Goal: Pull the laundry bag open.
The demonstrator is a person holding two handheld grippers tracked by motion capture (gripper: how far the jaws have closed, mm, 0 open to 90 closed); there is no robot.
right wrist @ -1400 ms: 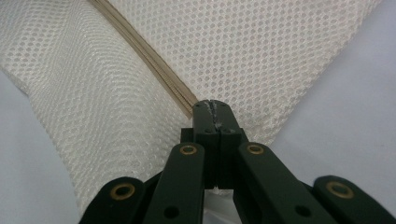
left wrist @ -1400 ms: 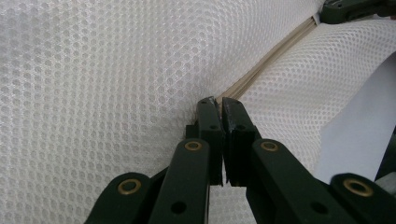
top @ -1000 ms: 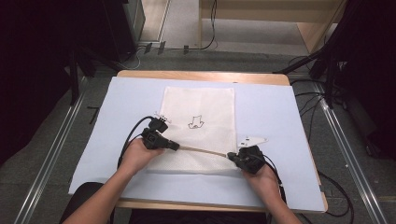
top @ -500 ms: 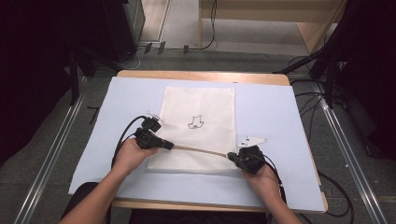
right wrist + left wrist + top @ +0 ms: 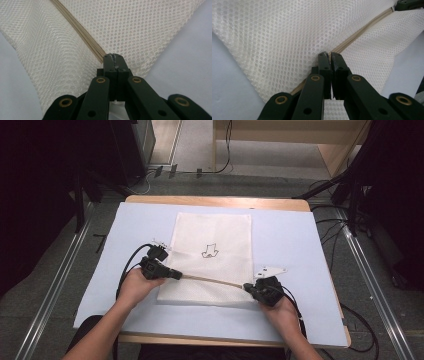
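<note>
mesh bag [image 5: 212, 237] centre frame on surface [image 5: 300, 240] | left claw [image 5: 176, 274] and right claw [image 5: 248, 288] both clamped on its tan hem [image 5: 212, 279] | likely fold: lift level, equal tension

White honeycomb-mesh bag [image 5: 212, 255] — beige zip strip [image 5: 212, 280], pale-blue table cover [image 5: 300, 240]

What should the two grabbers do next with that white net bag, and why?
Probably carry the pinched edge forward, folding the mesh bag over. Both the left gripper and the right gripper are shut on its tan strip, which is stretched between them above the bag's near end.
</note>
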